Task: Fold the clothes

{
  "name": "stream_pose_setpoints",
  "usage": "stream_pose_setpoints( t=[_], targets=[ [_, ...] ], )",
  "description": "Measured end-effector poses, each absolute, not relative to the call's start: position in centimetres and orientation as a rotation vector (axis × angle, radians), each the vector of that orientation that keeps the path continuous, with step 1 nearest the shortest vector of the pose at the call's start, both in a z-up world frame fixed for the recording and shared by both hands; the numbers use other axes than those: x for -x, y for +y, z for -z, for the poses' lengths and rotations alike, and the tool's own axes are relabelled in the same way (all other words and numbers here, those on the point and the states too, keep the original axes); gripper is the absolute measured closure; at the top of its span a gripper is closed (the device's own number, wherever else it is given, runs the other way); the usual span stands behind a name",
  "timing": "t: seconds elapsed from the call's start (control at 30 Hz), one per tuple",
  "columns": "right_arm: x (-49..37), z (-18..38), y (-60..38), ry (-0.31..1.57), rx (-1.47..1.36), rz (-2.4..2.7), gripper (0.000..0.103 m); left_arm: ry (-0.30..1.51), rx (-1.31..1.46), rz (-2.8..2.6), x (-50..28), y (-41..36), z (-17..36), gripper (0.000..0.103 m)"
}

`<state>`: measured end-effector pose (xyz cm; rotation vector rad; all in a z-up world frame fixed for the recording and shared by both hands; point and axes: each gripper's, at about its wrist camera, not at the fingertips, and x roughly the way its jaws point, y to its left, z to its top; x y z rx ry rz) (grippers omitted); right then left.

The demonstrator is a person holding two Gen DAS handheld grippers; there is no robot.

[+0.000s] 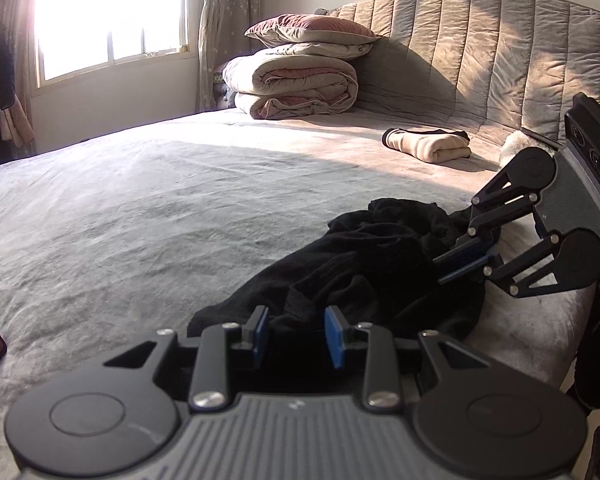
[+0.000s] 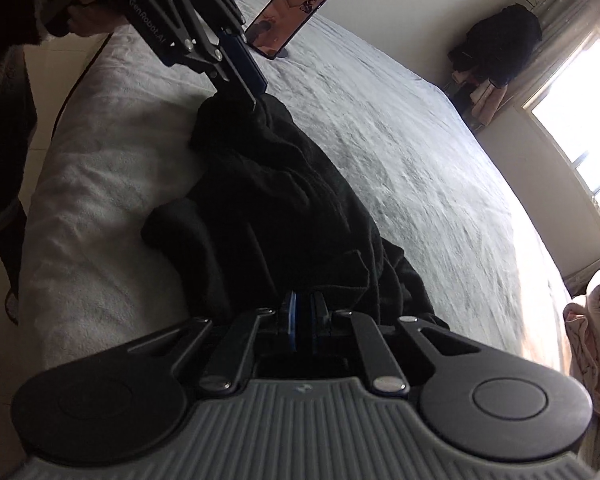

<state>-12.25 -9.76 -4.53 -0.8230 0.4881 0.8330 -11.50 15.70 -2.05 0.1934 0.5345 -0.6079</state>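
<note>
A crumpled black garment lies on the grey bed near its edge. In the left wrist view my left gripper is open over the garment's near end. Its blue pads stand apart, their inner faces show, and black cloth lies in the gap. My right gripper comes in from the right, shut on the garment's far end. In the right wrist view the right gripper pinches a fold of the black garment. The left gripper touches the opposite end, which is bunched up.
A folded beige garment lies by the padded headboard. Stacked quilts and a pillow sit at the bed's far corner. A phone stands propped on the bed. Dark clothes hang near the window. A person's sleeve is at the bedside.
</note>
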Motion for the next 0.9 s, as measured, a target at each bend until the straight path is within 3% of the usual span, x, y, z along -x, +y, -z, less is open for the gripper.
stream_pose_setpoints(
  t=[0.1, 0.27, 0.6, 0.7, 0.77, 0.8, 0.9],
  targets=[
    [11.3, 3.2, -11.0, 0.537, 0.690, -0.904, 0.066, 0.549, -0.228, 0.609, 11.3, 14.9, 2.6, 0.070],
    [9.4, 1.4, -13.4, 0.534, 0.556, -0.909, 0.066, 0.561, -0.257, 0.588, 11.1, 14.7, 3.0, 0.070],
    [8.5, 2.4, -14.9, 0.596, 0.562, -0.787, 0.066, 0.591, -0.300, 0.524, 10.5, 14.7, 4.1, 0.070],
    [8.3, 3.6, -14.6, 0.639, 0.597, -0.779, 0.066, 0.604, -0.312, 0.496, 10.2, 14.6, 4.5, 0.079],
    [8.1, 4.3, -14.3, 0.661, 0.625, -0.756, 0.073, 0.606, -0.293, 0.464, 9.9, 15.0, 4.3, 0.088],
    [7.9, 4.4, -14.3, 0.672, 0.631, -0.721, 0.093, 0.607, -0.283, 0.448, 9.8, 15.2, 4.2, 0.094],
    [7.5, 3.7, -15.1, 0.653, 0.595, -0.645, 0.096, 0.598, -0.238, 0.389, 9.4, 15.9, 3.6, 0.096]
  ],
)
